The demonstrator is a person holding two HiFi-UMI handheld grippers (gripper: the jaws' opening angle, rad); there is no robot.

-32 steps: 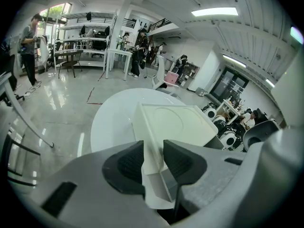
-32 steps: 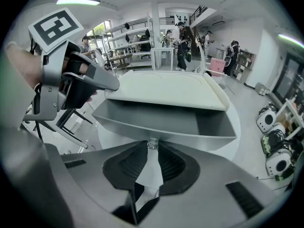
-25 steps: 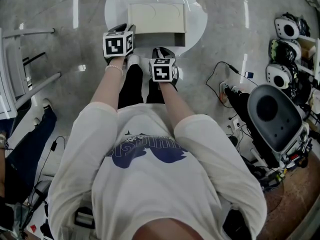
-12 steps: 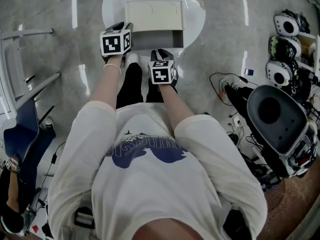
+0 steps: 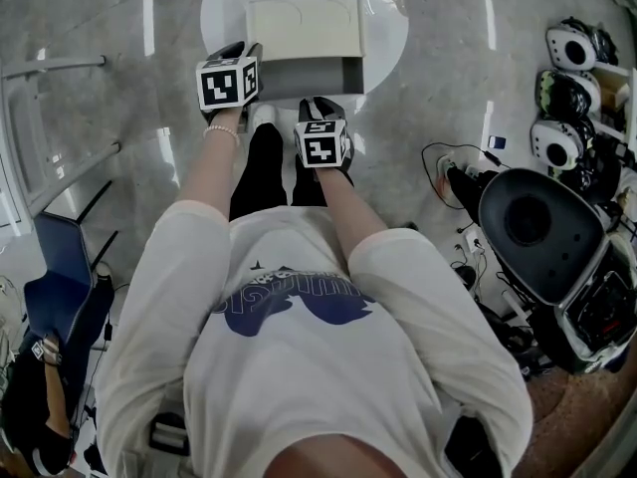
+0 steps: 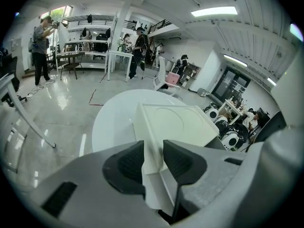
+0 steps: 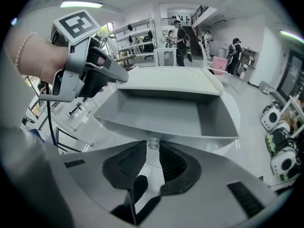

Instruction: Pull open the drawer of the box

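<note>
Both hands engaged, drawer (image 5: 304, 76) pulled out.
Head view: drawer juts from box (image 5: 304, 26) toward right gripper (image 5: 318, 106). Left gripper view: left gripper (image 6: 153, 158) clamped tight on box's near corner. Right gripper view: jaws nearly closed, pinching clear knob (image 7: 152, 144) on the drawer front.

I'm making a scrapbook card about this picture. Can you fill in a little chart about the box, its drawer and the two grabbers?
box: cream box, sitting on a round white table
drawer: grey drawer, open, sticking out toward the person, nothing visible inside
left gripper: left gripper, jaws clamped on the box's near corner
right gripper: right gripper, jaws closed on the small clear knob on the drawer front
</note>
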